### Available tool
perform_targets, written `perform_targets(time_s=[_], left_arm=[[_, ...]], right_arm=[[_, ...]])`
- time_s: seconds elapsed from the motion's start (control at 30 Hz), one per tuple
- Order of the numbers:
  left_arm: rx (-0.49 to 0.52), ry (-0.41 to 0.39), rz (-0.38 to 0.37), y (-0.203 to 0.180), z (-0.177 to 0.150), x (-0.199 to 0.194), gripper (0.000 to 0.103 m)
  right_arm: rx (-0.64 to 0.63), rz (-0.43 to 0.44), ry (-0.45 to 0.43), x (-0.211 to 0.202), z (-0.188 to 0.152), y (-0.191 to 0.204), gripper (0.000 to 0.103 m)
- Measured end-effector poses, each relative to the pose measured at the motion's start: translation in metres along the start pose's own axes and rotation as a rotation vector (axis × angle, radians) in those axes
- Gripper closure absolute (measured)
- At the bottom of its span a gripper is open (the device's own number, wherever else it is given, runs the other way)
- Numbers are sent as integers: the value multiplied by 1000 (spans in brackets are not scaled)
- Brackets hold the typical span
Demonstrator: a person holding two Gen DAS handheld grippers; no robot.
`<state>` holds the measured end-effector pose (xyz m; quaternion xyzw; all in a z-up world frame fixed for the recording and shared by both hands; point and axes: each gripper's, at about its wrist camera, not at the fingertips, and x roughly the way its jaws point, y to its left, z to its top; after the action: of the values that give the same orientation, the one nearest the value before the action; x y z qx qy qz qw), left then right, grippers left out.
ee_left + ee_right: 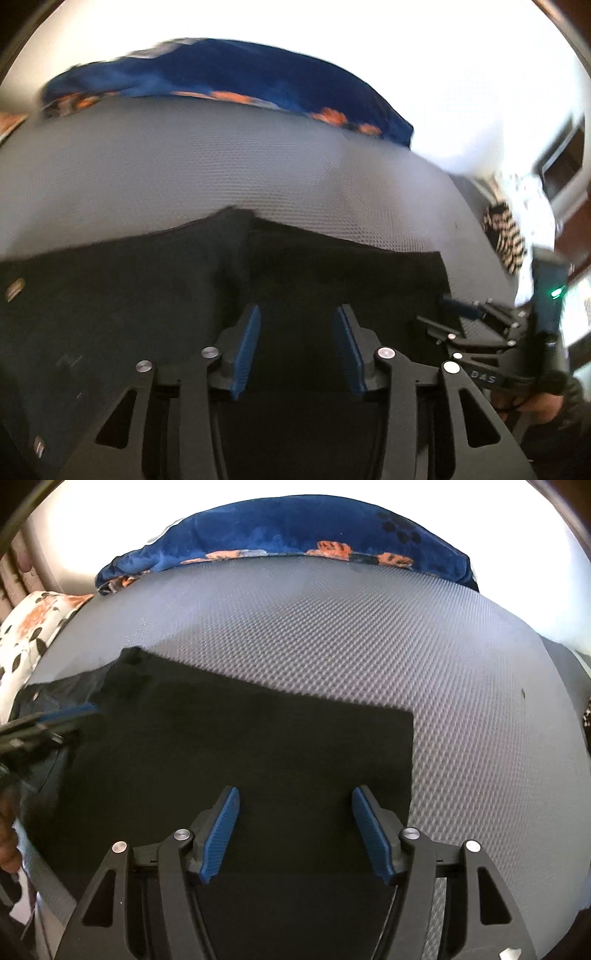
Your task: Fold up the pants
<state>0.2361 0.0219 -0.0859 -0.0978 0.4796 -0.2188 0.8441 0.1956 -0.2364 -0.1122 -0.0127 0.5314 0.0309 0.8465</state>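
While dark pants [236, 746] lie folded flat on a grey textured mat [369, 635], the left gripper [295, 332] and right gripper [293, 819] hover just above the cloth, blue pads [219, 834] parted, grasping nothing. Beyond the mat's far edge lies a blue patterned blanket [288, 531].

So the surface is a bed with a grey textured cover [369, 635]. Dark pants [240, 738] lie flat on its near side, a rumpled blue blanket with orange patches [295, 531] sits along the far edge, floral pillow [33, 627] at the left.
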Motion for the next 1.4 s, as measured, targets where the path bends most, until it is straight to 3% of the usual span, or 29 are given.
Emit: perform_targets(time_s=[0.13,0.33,0.5,0.6,0.8,1.13,1.4], left_arm=[[-117,-70,53,38,-23,-61,54],[-403,-179,115,118,-70,-150,47],[-562,-218,159,169,-100,-186,44],[-647,-186,113,197,-113,-185,44],[-852,-117,-120,242,-139,-158,44],[-844,-89,-176,266,-130,-120,44],[-816,-134,-289,292,-121,-110,44]], right_arm=[[-10,28,15,-7,-15,11,41],[-64,102,32,-16,-32,52,41],[-169,150,46,-18,-40,101,39],[-226,173,37,-23,-40,127,40],[-160,193,38,-29,-31,130,40],[-83,152,59,-22,-22,121,39],[-19,132,74,-15,-29,120,37]])
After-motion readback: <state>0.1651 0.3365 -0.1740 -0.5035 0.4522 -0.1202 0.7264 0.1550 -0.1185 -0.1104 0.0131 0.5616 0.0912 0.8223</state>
